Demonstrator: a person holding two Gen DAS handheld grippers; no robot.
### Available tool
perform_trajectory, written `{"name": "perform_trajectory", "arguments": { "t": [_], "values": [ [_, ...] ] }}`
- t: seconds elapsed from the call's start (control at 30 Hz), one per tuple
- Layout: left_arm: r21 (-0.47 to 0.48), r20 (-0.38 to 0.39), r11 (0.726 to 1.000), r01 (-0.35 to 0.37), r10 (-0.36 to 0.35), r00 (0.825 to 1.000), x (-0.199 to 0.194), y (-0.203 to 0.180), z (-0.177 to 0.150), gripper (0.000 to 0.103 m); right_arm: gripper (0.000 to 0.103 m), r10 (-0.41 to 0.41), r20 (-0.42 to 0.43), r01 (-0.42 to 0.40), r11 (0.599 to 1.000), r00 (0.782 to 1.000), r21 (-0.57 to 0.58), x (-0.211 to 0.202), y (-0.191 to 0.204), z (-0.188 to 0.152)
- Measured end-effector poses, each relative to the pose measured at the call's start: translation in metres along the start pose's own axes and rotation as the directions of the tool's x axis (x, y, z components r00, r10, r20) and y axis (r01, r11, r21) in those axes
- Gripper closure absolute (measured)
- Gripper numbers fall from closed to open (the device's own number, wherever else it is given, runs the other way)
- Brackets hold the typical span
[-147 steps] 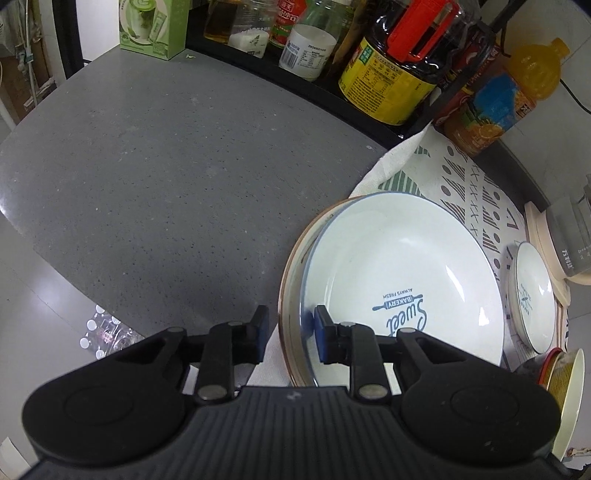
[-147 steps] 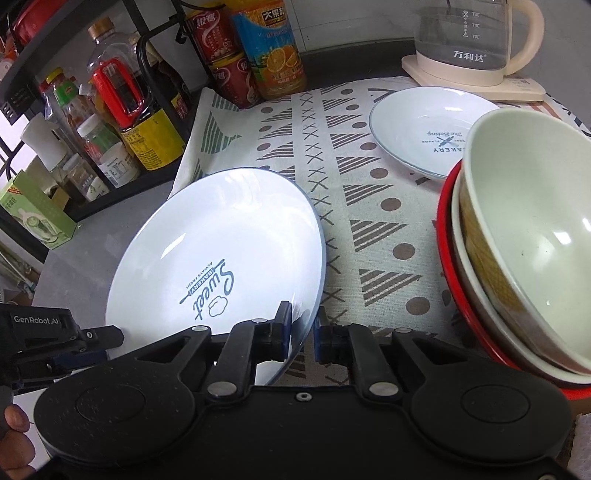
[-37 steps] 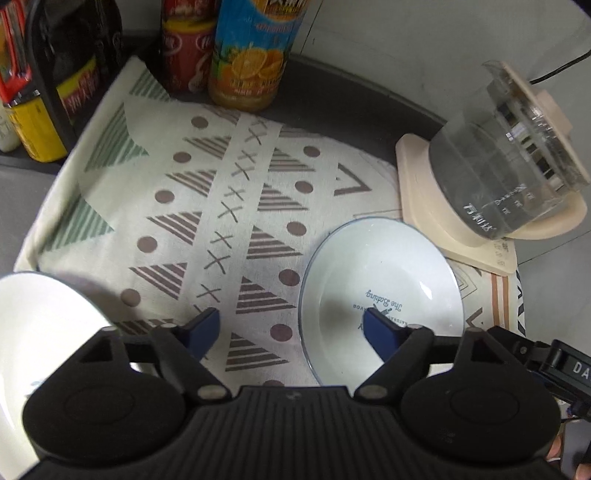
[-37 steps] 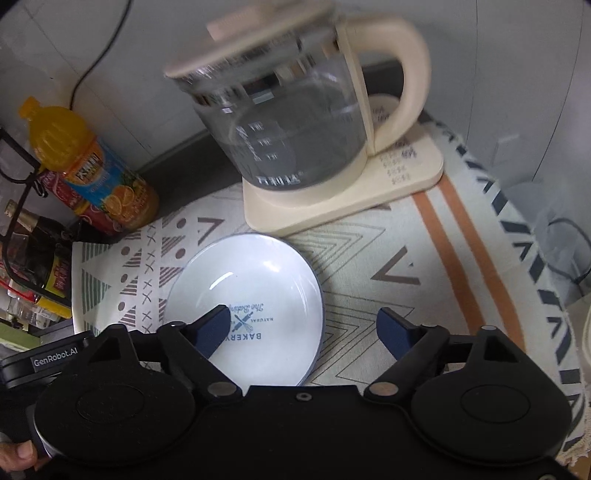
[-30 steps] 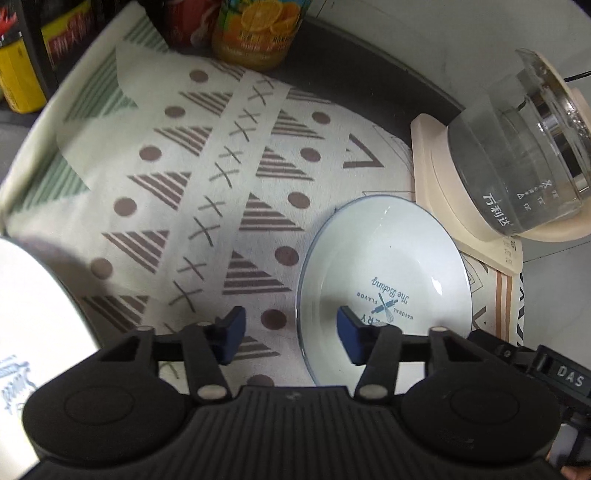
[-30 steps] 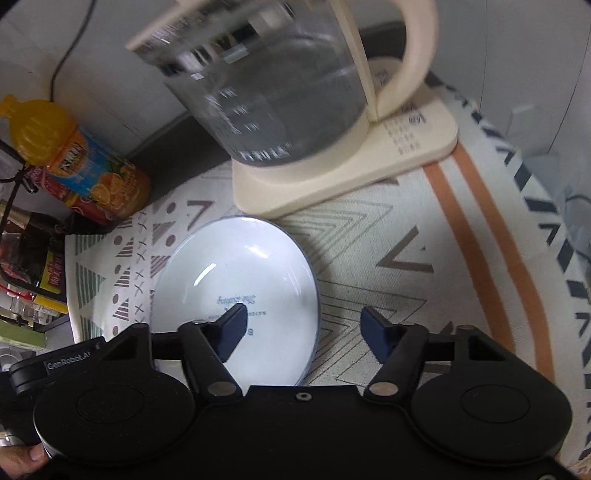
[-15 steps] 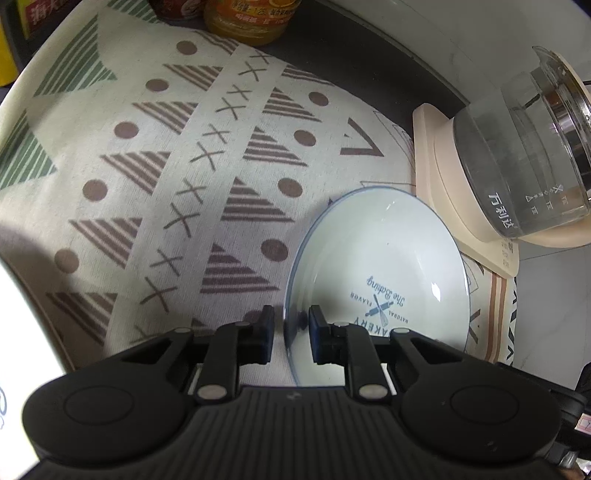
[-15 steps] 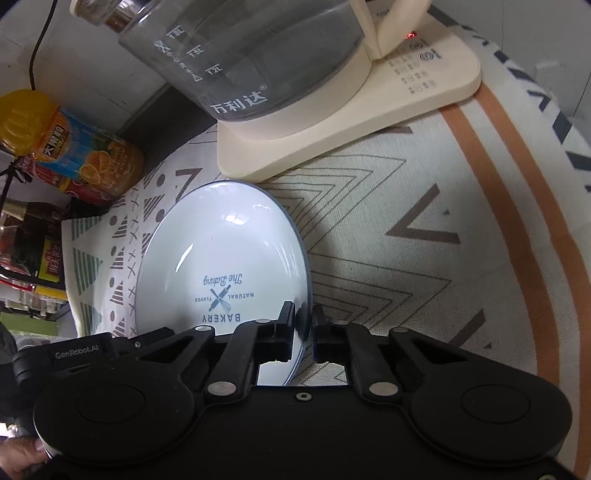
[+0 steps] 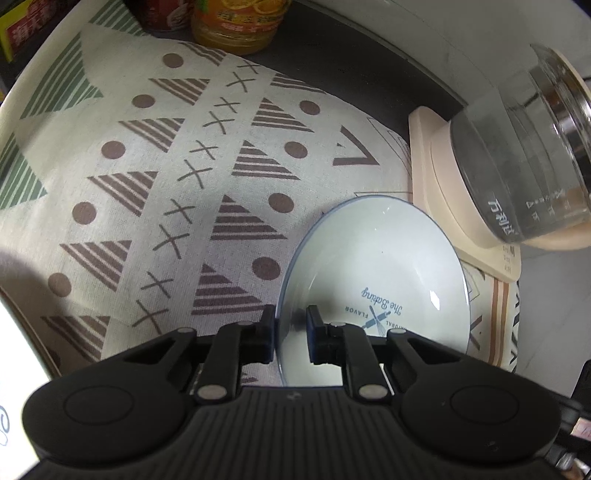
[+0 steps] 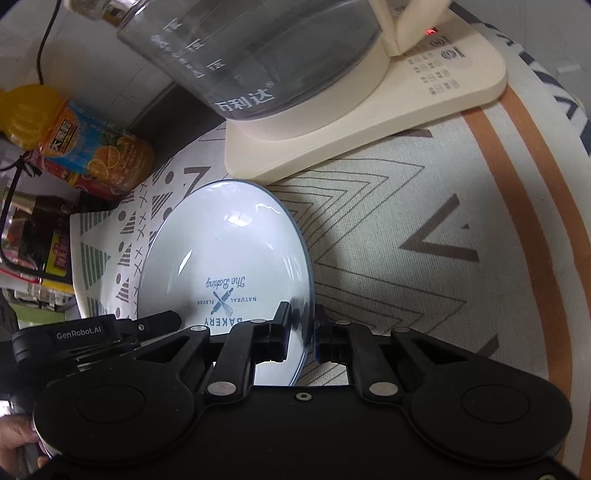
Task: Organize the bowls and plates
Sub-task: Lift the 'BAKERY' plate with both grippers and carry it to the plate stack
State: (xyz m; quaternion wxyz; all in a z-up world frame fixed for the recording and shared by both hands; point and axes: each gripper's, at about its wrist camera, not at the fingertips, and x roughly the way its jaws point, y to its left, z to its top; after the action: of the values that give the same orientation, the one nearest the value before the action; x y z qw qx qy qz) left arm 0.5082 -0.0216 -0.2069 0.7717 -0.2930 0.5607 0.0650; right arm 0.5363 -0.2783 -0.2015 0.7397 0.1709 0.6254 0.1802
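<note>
**Both grippers pinched on the small plate's rim**

Beyond my left gripper (image 9: 291, 328), to its left, lay the cream cloth with brown triangles, dots and crosses (image 9: 177, 192), and at its far edge stood the orange juice bottle (image 9: 236, 26). My left jaws had just been closing and stood almost together, nipping the near left rim of the small white glazed plate with a thin blue edge and a bakery print (image 9: 376, 266); one pad sat outside the rim, the other inside the well. The plate lay on the cloth straight ahead of both pairs of fingers, its far edge near the cream base of the clear glass kettle (image 9: 517, 166).

My right gripper (image 10: 301, 330) had also just been closing and was clamped on the plate's near right rim, one pad on each face. So I held the plate at two points on its near side.

I judged the plate stiff, light enough for two pinches, but glazed and slippery, and liable to chip or break if it slid out. The thin rim was the only hold on offer; a level, even lift seemed wise, clear of the kettle.
</note>
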Motion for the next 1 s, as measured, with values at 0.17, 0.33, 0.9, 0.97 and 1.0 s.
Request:
{"name": "perform_trajectory", "arguments": {
  "t": [0.17, 0.33, 0.9, 0.97, 1.0],
  "values": [
    [-0.003, 0.044, 1.000, 0.019, -0.019, 0.999, -0.019, 0.003, 0.003, 0.089, 0.092, -0.009, 0.016, 0.009, 1.000, 1.000, -0.016, -0.004, 0.004, -0.002],
    [0.015, 0.093, 1.000, 0.021, -0.022, 0.995, -0.038, 0.000, 0.005, 0.089, 0.093, 0.044, 0.046, -0.041, 0.997, 0.998, -0.059, -0.019, 0.012, 0.002],
    [-0.024, 0.166, 1.000, 0.019, -0.014, 0.986, -0.080, 0.005, 0.001, 0.089, 0.092, 0.106, 0.089, -0.092, 0.986, 0.990, -0.141, -0.055, 0.053, 0.010],
    [-0.020, 0.175, 1.000, 0.018, -0.014, 0.984, -0.086, 0.004, 0.001, 0.089, 0.092, 0.112, 0.097, -0.097, 0.984, 0.989, -0.148, -0.061, 0.056, 0.010],
    [-0.018, 0.180, 1.000, 0.018, -0.014, 0.984, -0.089, 0.004, 0.002, 0.089, 0.092, 0.115, 0.102, -0.099, 0.983, 0.988, -0.154, -0.064, 0.058, 0.010]
  ]
}}
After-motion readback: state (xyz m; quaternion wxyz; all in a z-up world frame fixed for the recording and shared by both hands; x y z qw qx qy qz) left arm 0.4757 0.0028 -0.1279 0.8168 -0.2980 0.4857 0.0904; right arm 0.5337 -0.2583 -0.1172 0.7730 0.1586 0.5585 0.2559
